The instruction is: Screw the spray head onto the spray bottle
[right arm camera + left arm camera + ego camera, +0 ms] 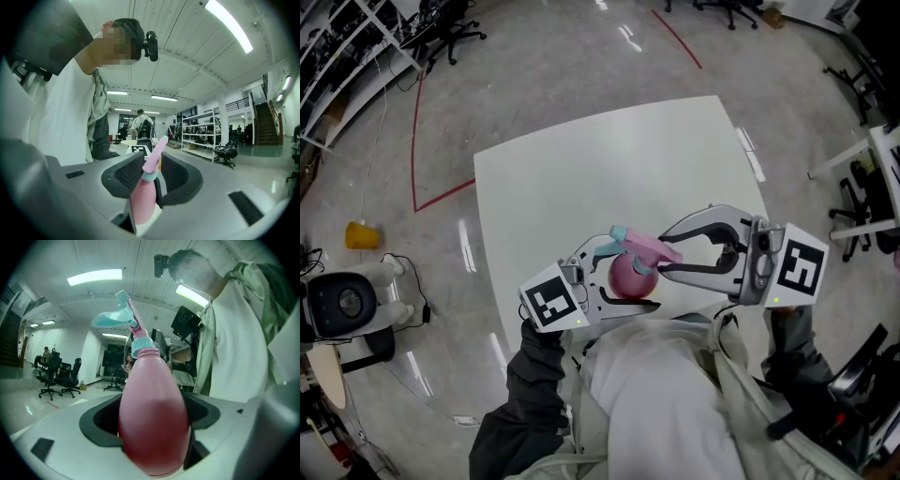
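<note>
Plainly, the left gripper (151, 422) has its jaws spread wide and clamped on the belly of the pink spray bottle (150, 380), which fills the gap between the dark pads. The bottle's neck points away from this gripper. On that neck sits the spray head (132, 329), with its teal collar (141, 347) against the bottle's shoulder and its teal trigger (110, 318) jutting to one side. How far the collar is threaded on cannot be told.

The right gripper (152, 180) comes in from the opposite side. Its jaws are pinched narrowly on the pink body of the spray head (154, 157), facing the left gripper across the bottle. Both grippers are held close in front of the person's chest, above the near edge of the white table (581, 178).
</note>
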Tool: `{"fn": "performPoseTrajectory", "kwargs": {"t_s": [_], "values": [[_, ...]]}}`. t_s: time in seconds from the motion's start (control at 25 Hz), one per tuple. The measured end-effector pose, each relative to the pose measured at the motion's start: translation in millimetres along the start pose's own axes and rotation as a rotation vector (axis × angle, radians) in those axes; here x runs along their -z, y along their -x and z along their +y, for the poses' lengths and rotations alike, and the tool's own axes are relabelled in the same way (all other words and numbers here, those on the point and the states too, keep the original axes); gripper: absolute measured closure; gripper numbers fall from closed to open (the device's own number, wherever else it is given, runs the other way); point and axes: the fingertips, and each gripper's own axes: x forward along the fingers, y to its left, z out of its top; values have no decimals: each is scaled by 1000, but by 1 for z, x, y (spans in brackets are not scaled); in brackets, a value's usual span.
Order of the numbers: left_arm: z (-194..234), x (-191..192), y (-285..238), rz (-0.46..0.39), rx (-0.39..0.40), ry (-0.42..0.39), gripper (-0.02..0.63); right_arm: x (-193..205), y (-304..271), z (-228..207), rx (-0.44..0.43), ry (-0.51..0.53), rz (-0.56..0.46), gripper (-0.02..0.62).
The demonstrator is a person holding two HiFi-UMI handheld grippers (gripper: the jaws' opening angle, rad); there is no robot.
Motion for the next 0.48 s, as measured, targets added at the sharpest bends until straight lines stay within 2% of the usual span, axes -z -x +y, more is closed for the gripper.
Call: {"fn": "performPoseTrajectory", "kwargs": {"t_s": [0.12,0.28,0.36,0.48], "values": [[-9,3,-3,51,69,-16,193,0,-1,5,-15,34,27,494],[-22,0,-5,29,190,70,193,-1,0,24,-114,55,21,536],[-23,-3,-4,14,198,62,193,2,1,26,-136,44,25,540],[-24,-9,-5,-28,192,9,193,3,9,24,-170,-27,-16,541]]}}
